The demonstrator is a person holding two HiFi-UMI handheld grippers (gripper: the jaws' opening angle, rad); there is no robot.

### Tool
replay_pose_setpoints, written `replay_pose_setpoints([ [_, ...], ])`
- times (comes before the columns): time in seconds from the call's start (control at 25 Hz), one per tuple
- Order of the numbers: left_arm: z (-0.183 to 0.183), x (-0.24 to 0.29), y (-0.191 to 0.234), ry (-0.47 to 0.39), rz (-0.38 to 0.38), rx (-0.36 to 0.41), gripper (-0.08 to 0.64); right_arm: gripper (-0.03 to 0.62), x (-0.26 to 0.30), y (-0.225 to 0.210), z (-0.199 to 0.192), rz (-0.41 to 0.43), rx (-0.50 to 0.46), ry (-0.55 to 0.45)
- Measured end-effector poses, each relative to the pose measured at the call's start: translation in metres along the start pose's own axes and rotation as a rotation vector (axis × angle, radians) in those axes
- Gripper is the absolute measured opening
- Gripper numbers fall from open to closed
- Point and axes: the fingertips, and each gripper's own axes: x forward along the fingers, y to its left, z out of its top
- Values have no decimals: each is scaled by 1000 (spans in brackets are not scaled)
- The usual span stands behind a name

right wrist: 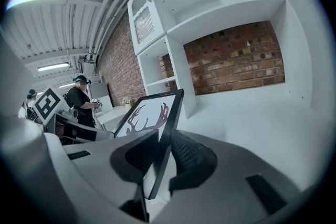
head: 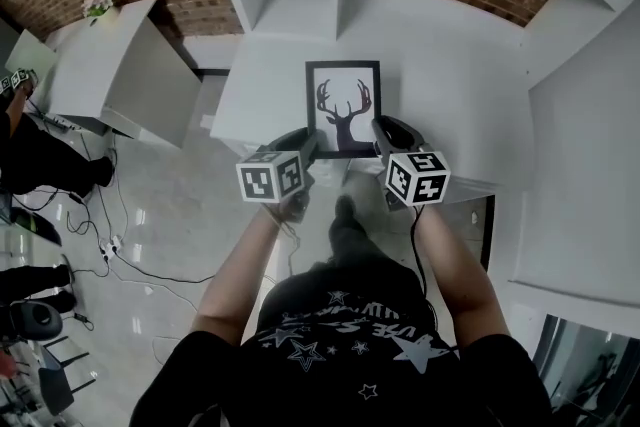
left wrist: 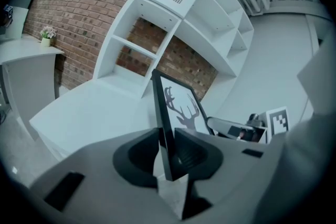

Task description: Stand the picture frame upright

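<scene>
Gripping the black deer-print picture frame (head: 343, 105) by its side rails, your left tool (head: 311, 142) and right tool (head: 381, 129) are both clamped. It seems light, stiff, breakable.

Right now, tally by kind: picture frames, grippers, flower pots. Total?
picture frame: 1
grippers: 2 (left gripper, right gripper, each clamped on a side edge of the frame)
flower pot: 1
Total: 4

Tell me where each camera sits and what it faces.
Head view: on the head, steeply down at the picture frame; forearms, left gripper and right gripper show.
Left gripper view: on the left gripper, along jaws clamping the frame's edge, toward shelves.
Right gripper view: likewise, opposite edge; left gripper visible.
All share the picture frame.
</scene>
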Motion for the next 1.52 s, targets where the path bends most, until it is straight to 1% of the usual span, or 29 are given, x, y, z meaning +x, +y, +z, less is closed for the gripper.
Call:
replay_pose_setpoints([
  [0.2, 22, 23, 21, 2, 13, 7, 101, 85, 36, -12, 9, 12, 17, -8],
  [0.36, 44, 46, 39, -8, 16, -3, 101, 84, 70, -26, 22, 25, 26, -19],
  [0.64, 87, 83, 62, -23, 15, 11, 101, 84, 117, -46, 53, 23, 9, -39],
  [0.8, 105, 103, 73, -42, 19, 21, 101, 84, 141, -59, 67, 32, -4, -60],
  [1.16, 128, 134, 94, -76, 44, 38, 100, 83, 179, -77, 83, 50, -11, -104],
  [1.4, 131, 141, 106, -75, 65, 51, 92, 80, 189, -78, 80, 50, 10, -110],
  [1.52, 132, 148, 112, -73, 59, 77, 92, 78, 195, -81, 77, 40, 14, -114],
])
